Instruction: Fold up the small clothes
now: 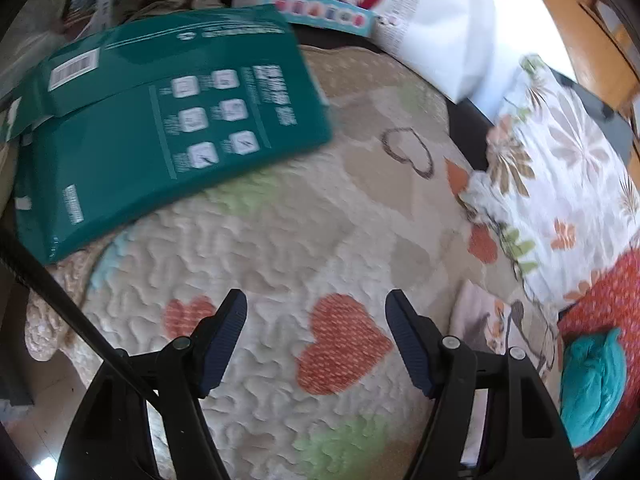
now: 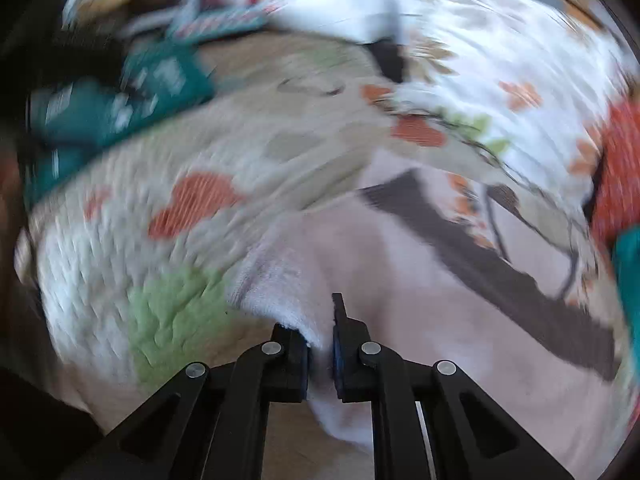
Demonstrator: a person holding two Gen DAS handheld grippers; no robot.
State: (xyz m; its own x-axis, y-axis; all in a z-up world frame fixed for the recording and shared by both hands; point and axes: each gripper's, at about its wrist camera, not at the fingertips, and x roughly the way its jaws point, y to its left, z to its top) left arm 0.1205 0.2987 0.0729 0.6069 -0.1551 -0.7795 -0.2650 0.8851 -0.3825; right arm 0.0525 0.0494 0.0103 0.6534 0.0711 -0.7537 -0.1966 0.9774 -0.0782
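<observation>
A pale pink garment [image 2: 460, 304] with a dark brown stripe [image 2: 500, 264] lies on the quilted heart-print bedspread [image 2: 160, 264]. My right gripper [image 2: 320, 320] is shut on the garment's white fuzzy edge [image 2: 280, 296]; the view is blurred by motion. In the left wrist view a corner of the same garment [image 1: 480, 320] shows at the right. My left gripper [image 1: 316, 320] is open and empty above the bedspread [image 1: 280, 240], over an orange heart. A teal cloth [image 1: 592, 388] lies on a red cloth [image 1: 612, 300] at the far right.
A green cardboard box [image 1: 160, 128] lies on the bedspread at the back left. A floral pillow [image 1: 560, 168] lies at the right, a white paper bag [image 1: 440, 20] and a small colourful box [image 1: 320, 10] behind. The bed's left edge [image 1: 44, 332] drops to the floor.
</observation>
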